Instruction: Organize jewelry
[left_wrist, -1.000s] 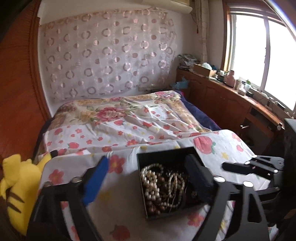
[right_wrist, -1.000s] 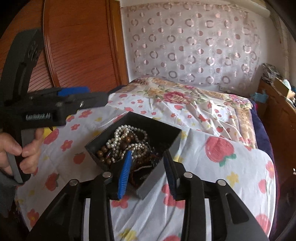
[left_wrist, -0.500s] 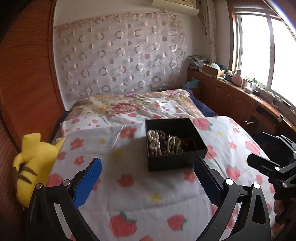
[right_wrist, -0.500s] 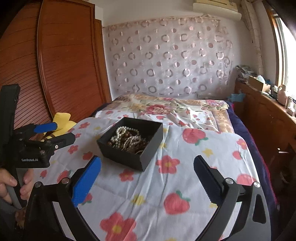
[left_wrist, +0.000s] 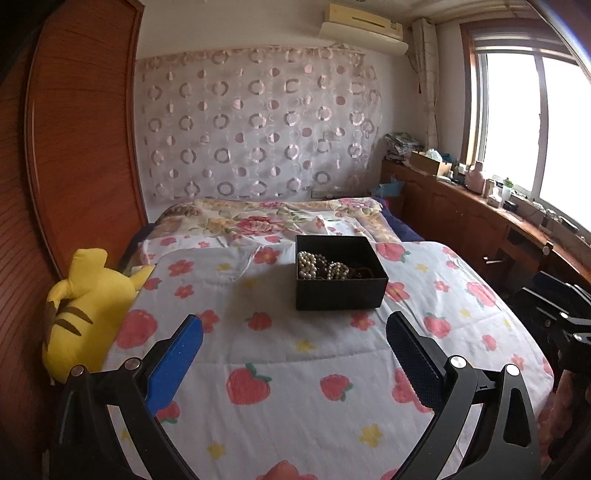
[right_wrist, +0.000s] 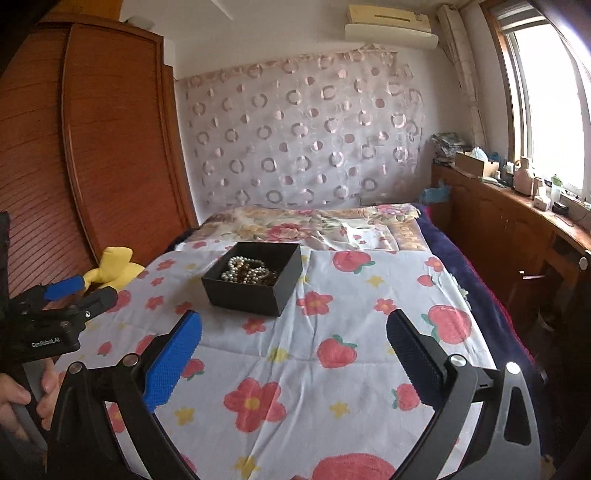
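Left wrist view: black box (left_wrist: 340, 275) sitting on the flowery bedspread (left_wrist: 314, 373), pearl necklaces (left_wrist: 321, 265) heaped inside. Left gripper (left_wrist: 294, 350) jaws wide apart, nothing between, well short of the box. Right gripper (right_wrist: 294, 350) same deal, spread wide and empty.

Daylit bedroom, fisheye views, soft light from the right.

Daylight enters through the window (left_wrist: 532, 122), which is blown out to white with a faint haze along its frame. The bed (left_wrist: 332, 354) is evenly lit; the black box (left_wrist: 341, 291) casts a soft shadow on the cover to its left. The wooden wardrobe (left_wrist: 74, 147) on the far side sits dimmer. Straight lines bow strongly toward the edges, corners vignette to black. Centre is sharp; the near claw (right_wrist: 293, 354) frame reads slightly soft.
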